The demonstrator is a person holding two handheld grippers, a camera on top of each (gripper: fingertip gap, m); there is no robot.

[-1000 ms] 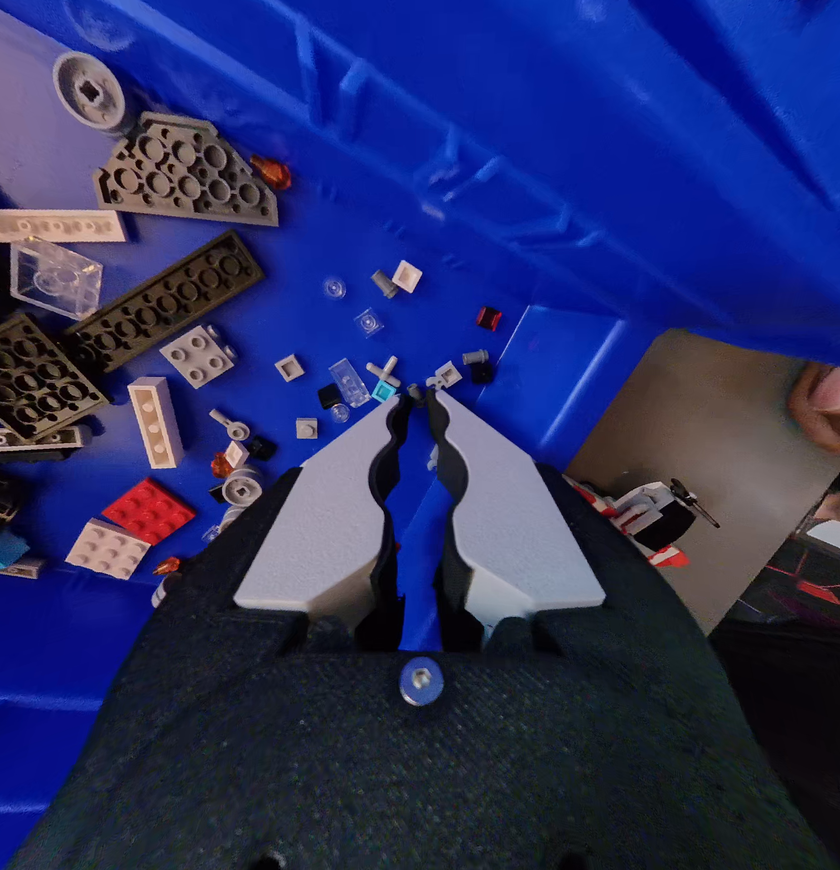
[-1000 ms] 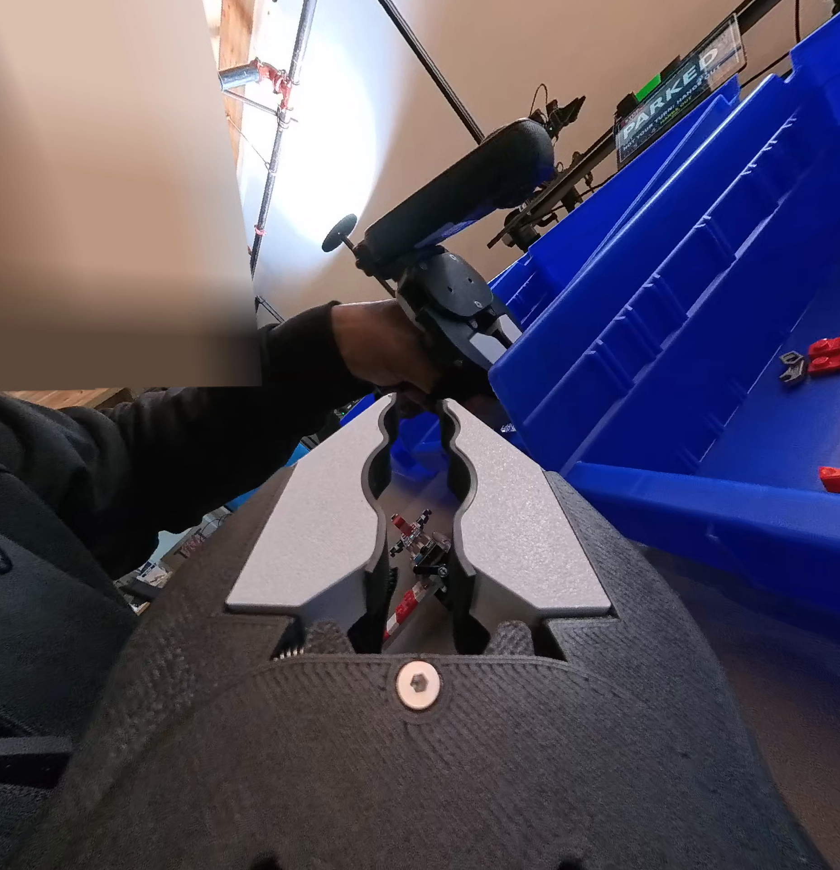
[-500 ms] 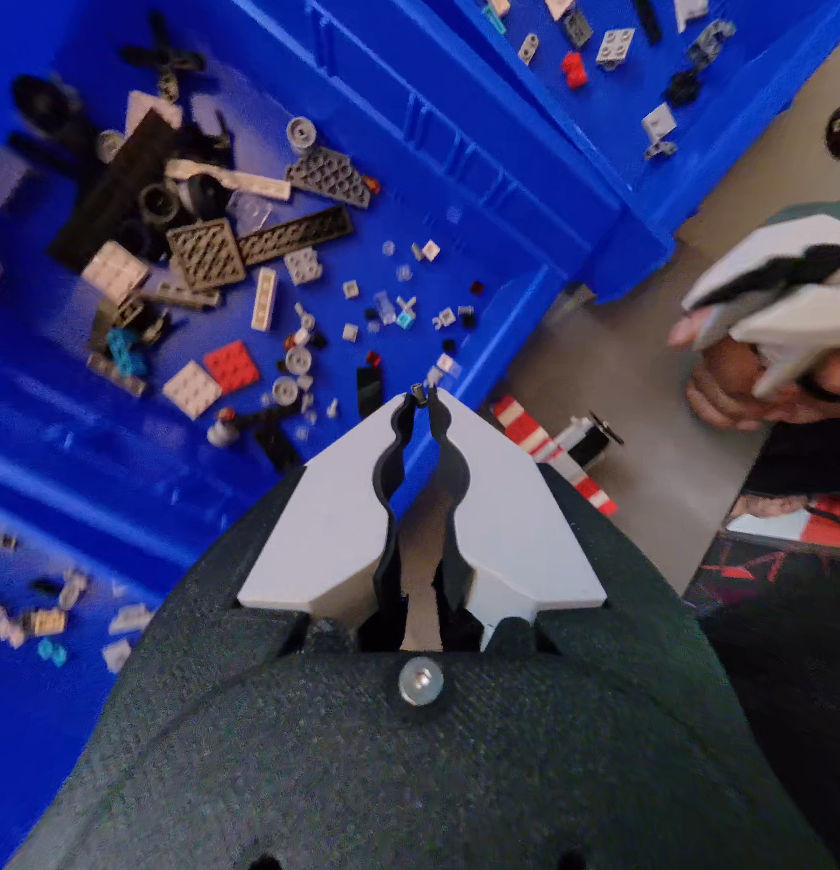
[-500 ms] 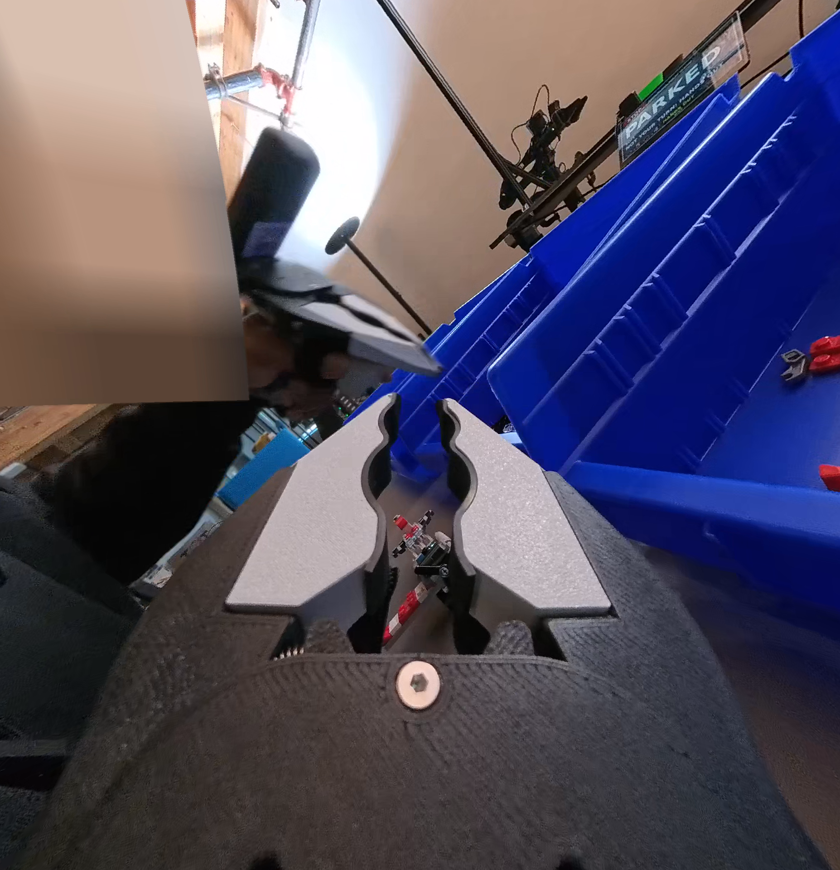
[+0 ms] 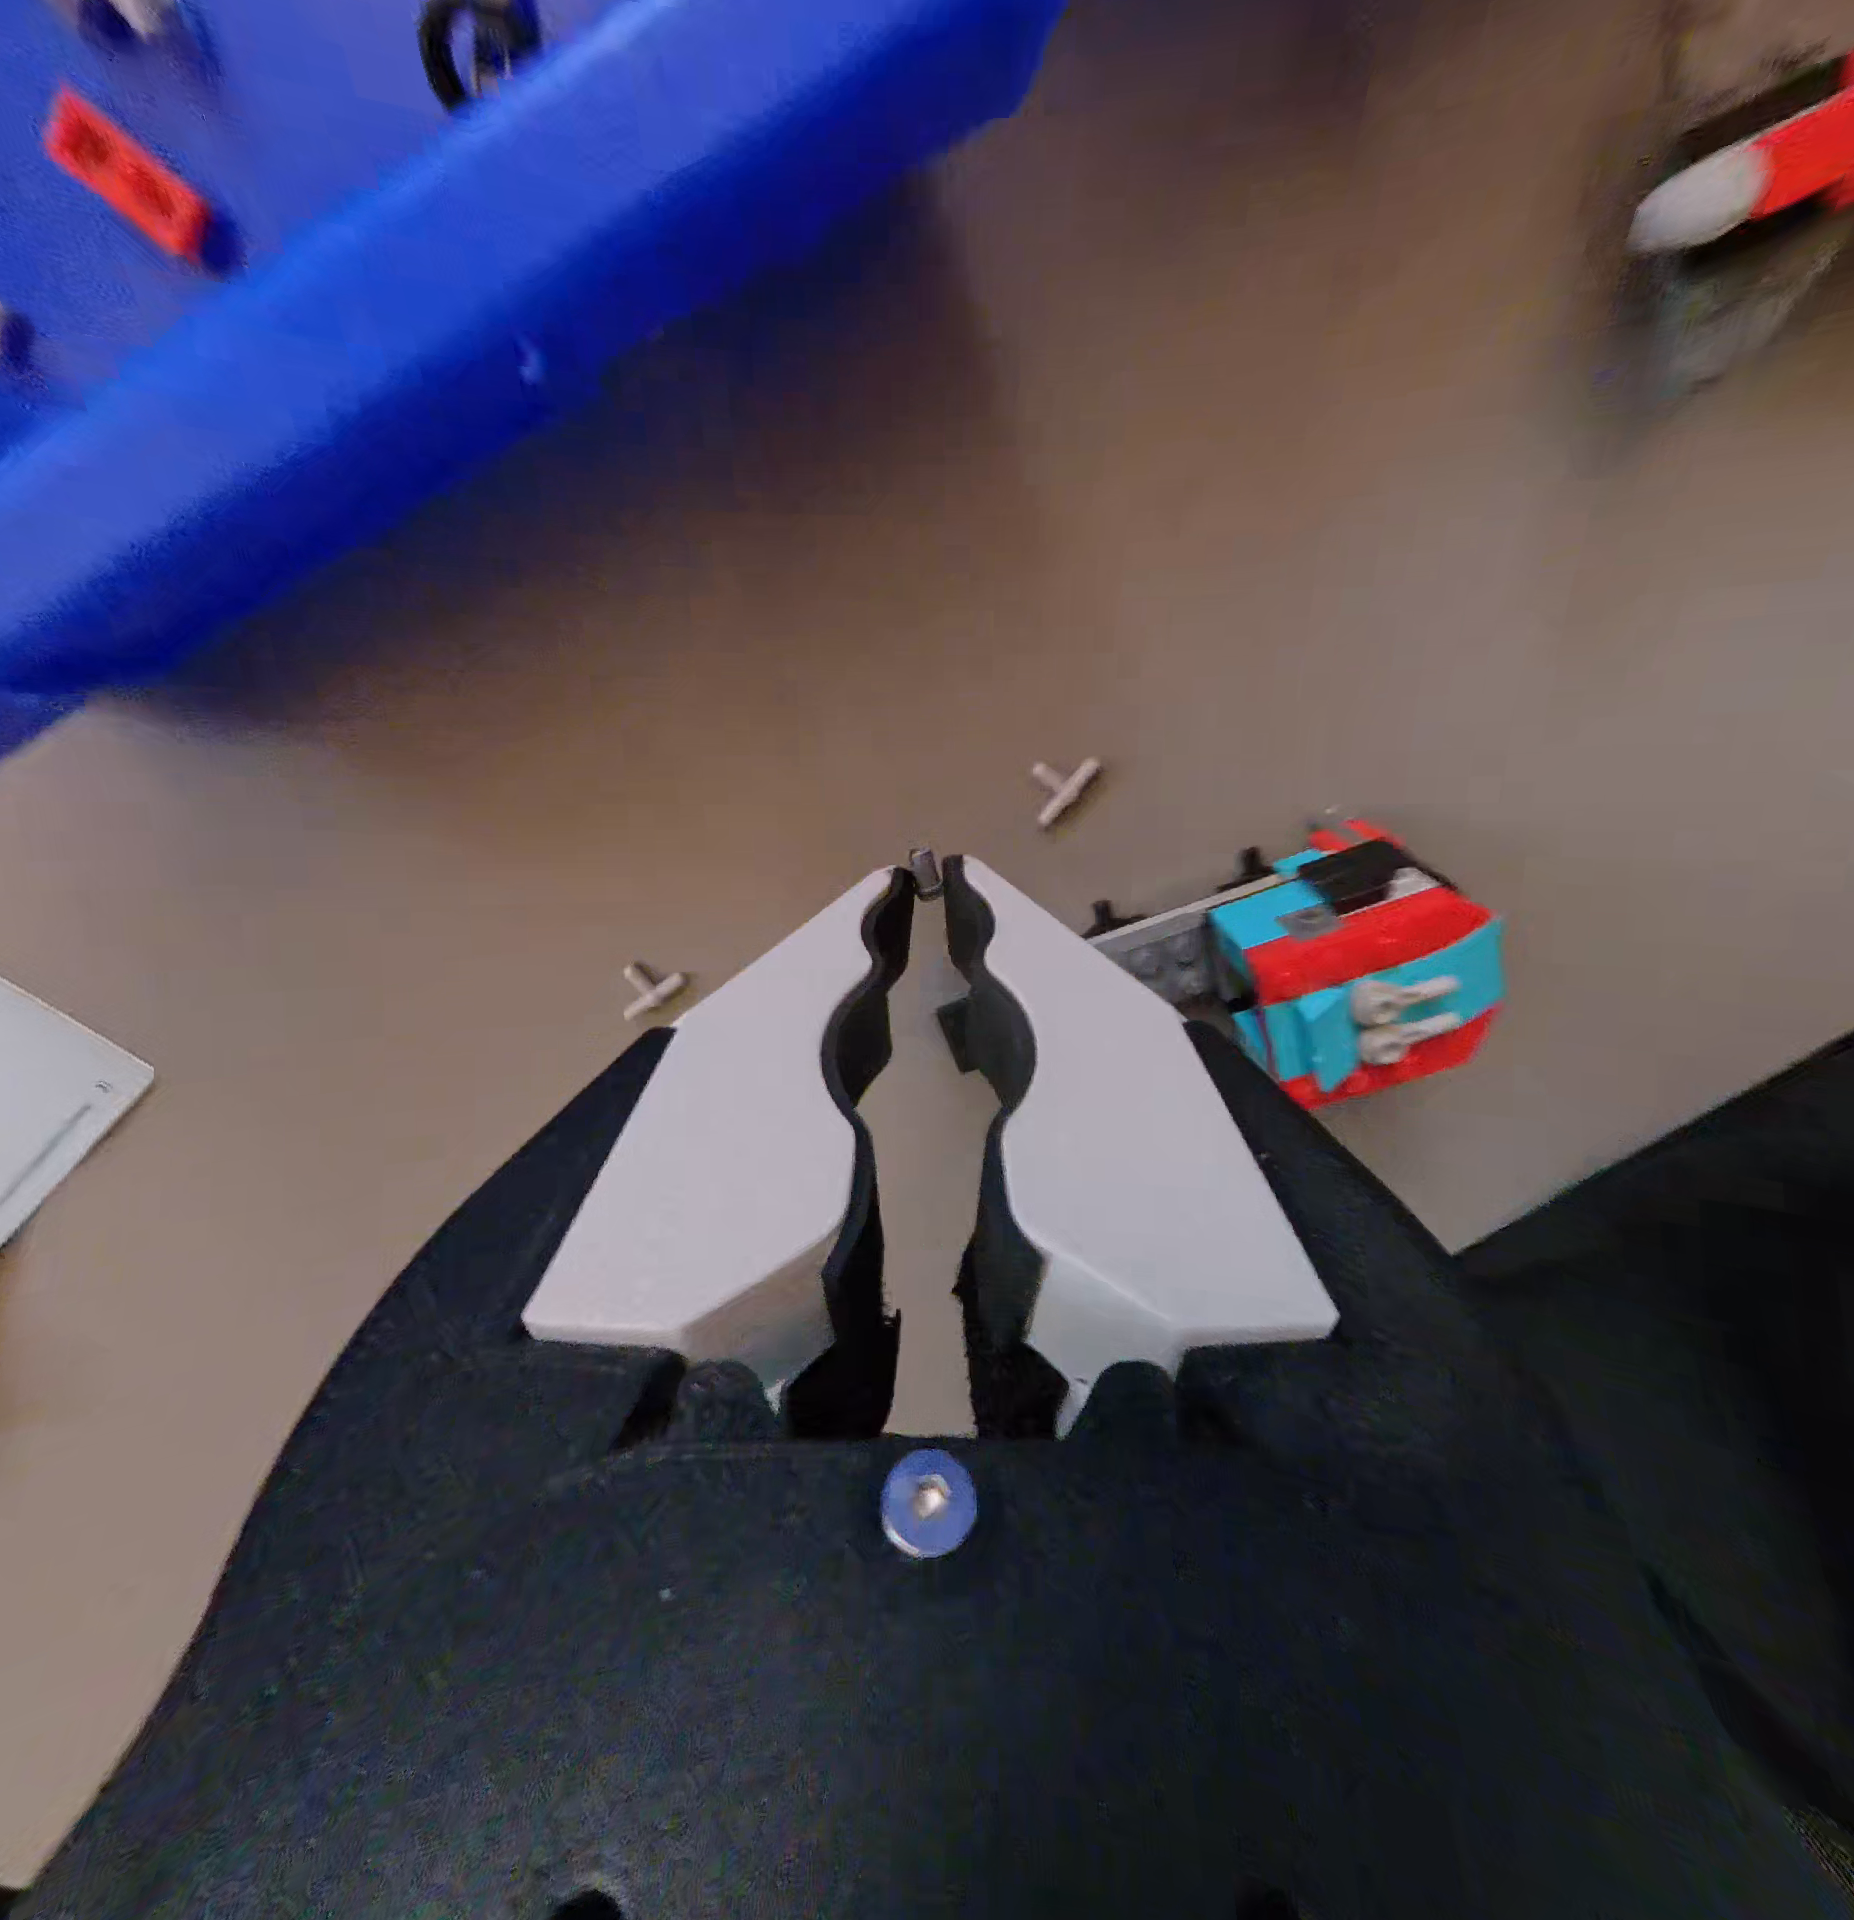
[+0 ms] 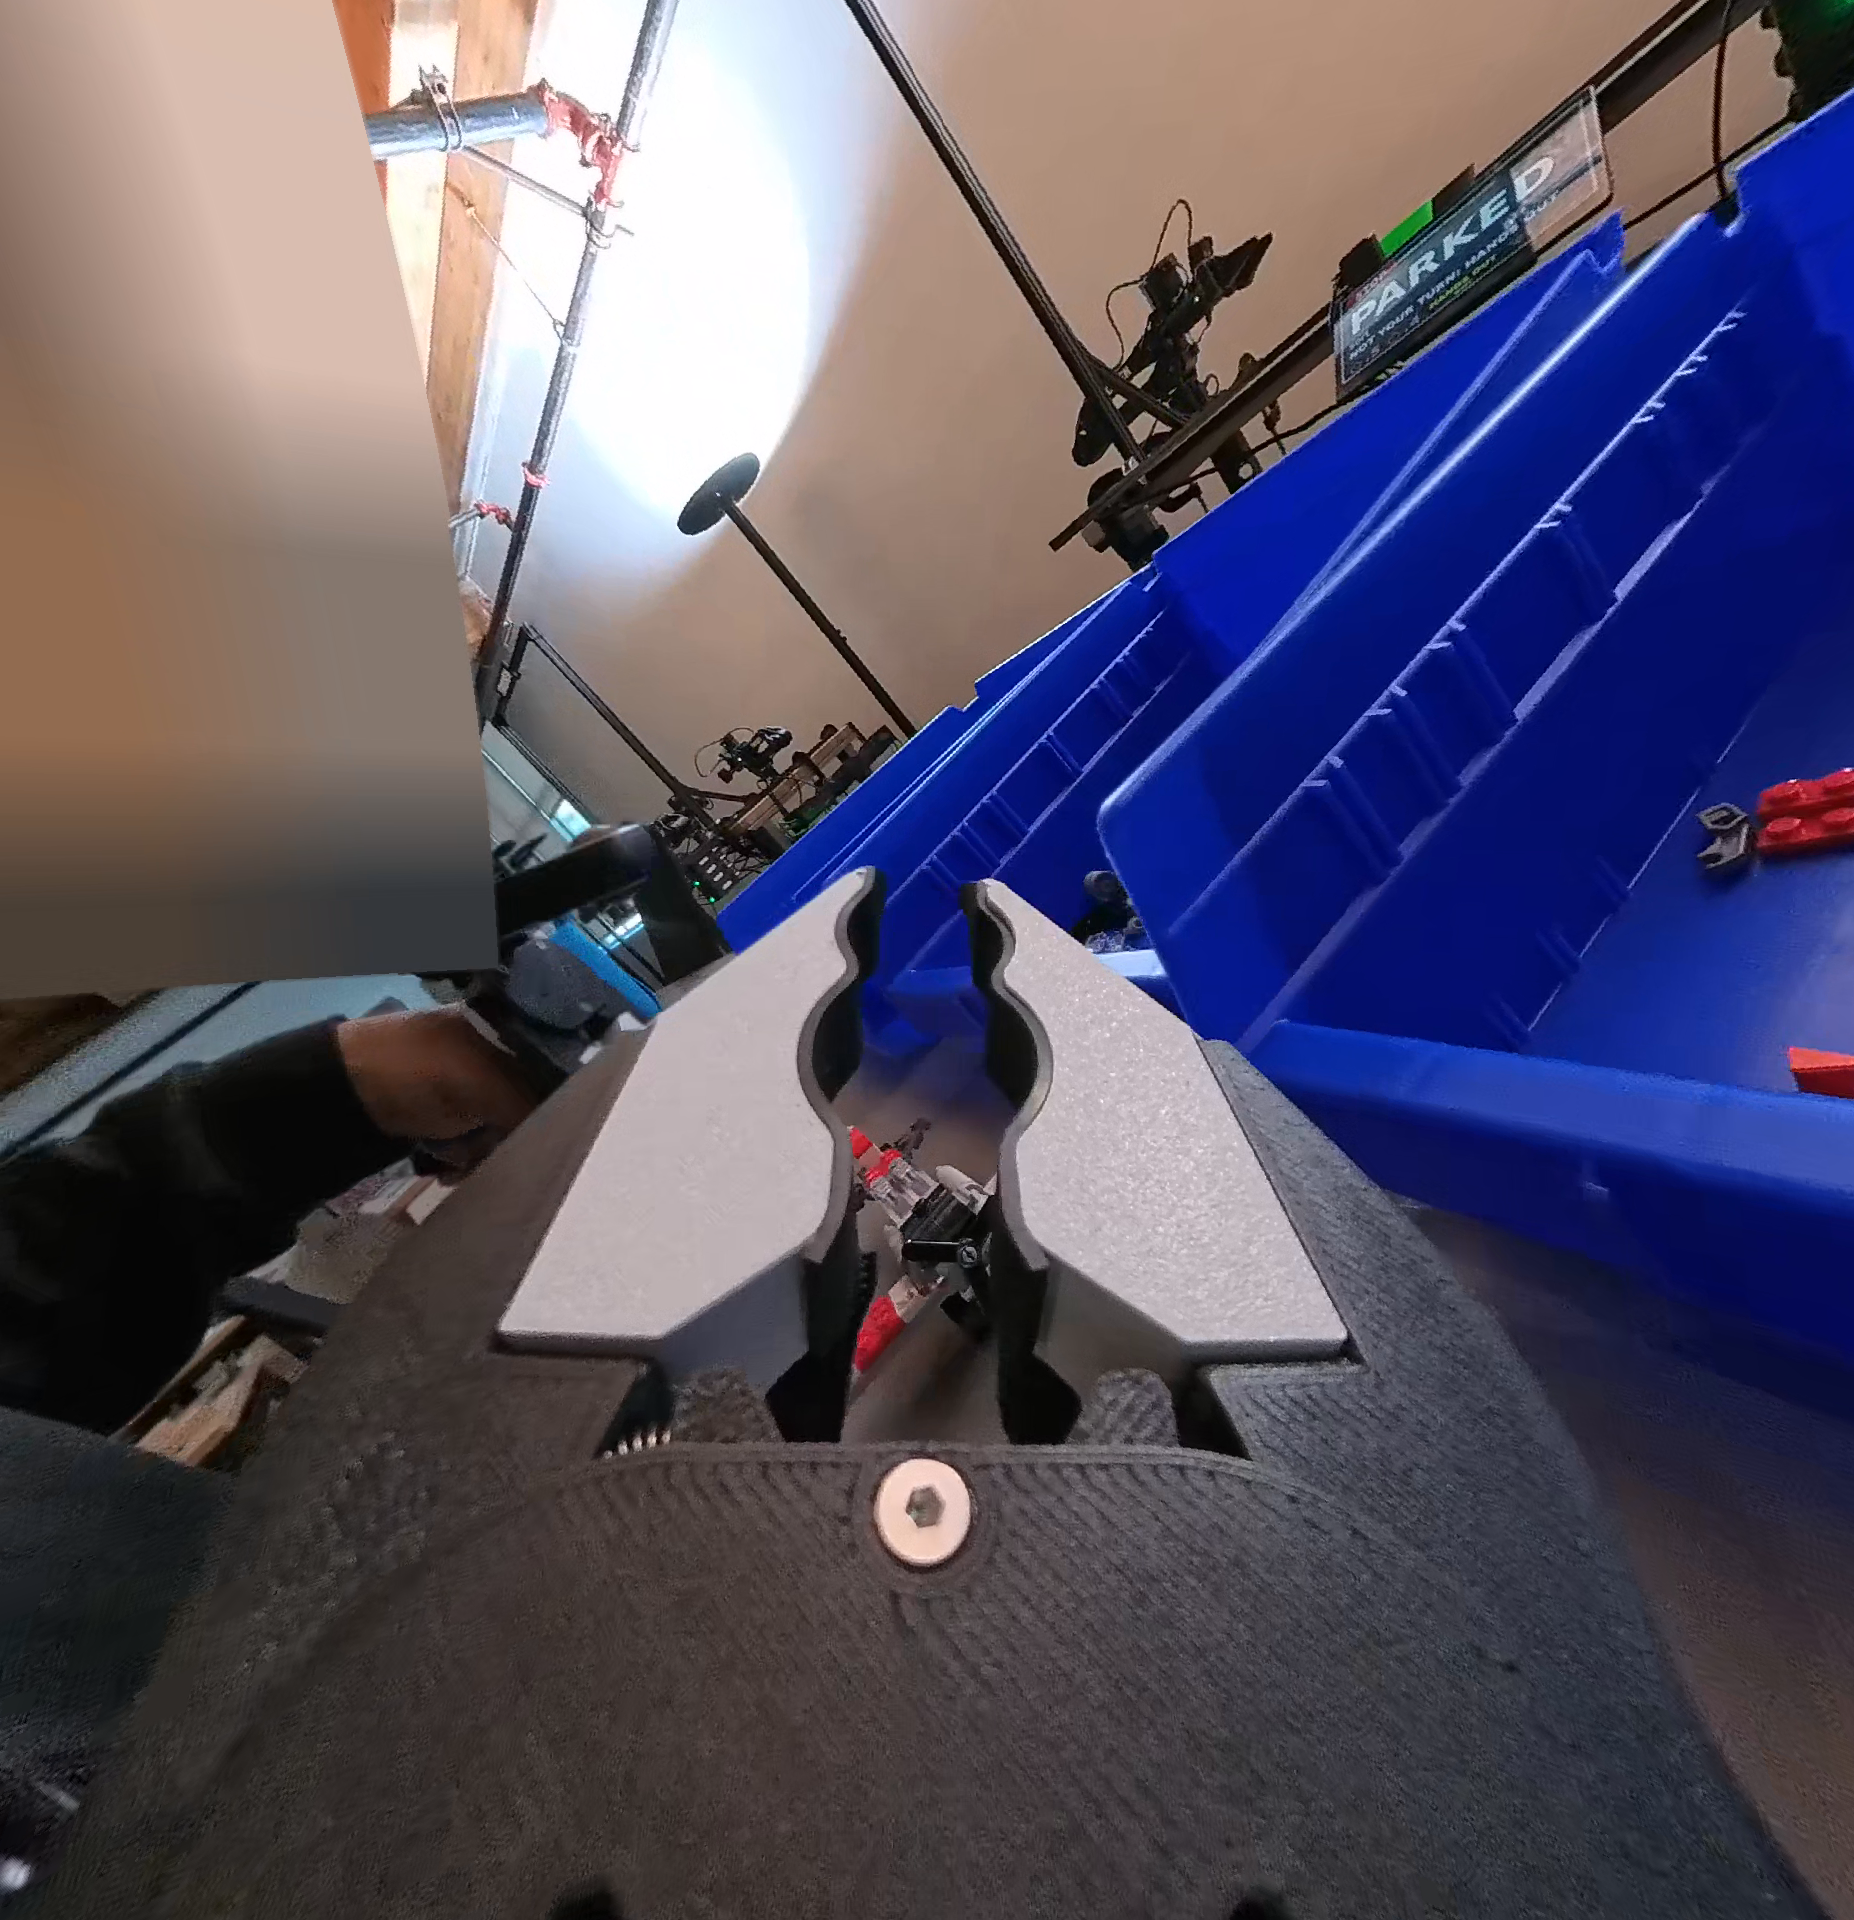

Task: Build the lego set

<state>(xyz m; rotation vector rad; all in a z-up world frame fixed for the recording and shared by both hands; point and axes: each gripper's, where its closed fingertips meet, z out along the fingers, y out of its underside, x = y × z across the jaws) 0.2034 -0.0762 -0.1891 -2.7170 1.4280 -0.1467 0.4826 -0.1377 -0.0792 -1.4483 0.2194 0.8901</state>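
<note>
My left gripper (image 5: pixel 924 871) is shut on a tiny grey piece (image 5: pixel 923 871) pinched at its tips, low over the tan table (image 5: pixel 1110 520). A teal and red lego sub-build (image 5: pixel 1349 977) with a grey plate lies just right of the fingers. Two small grey T-shaped pieces (image 5: pixel 1063 792) (image 5: pixel 653 989) lie on the table on either side of the tips. My right gripper (image 6: pixel 918 904) has its jaws a narrow gap apart and is empty. Through that gap I see a red, white and black lego model (image 6: pixel 902 1236) on the table.
A blue bin (image 5: pixel 383 343) with loose pieces runs across the upper left. A white sheet (image 5: pixel 29 1101) lies at the left edge. Blue bins (image 6: pixel 1474 779) holding red pieces (image 6: pixel 1822 810) stand to the right. A hand in a dark sleeve (image 6: pixel 414 1081) is at the left. Left tips to right tips: about 30 cm.
My left gripper has lifted out of the blue bin with the tiny grey piece and swung over the table beside the teal and red sub-build. My right gripper has barely moved.
</note>
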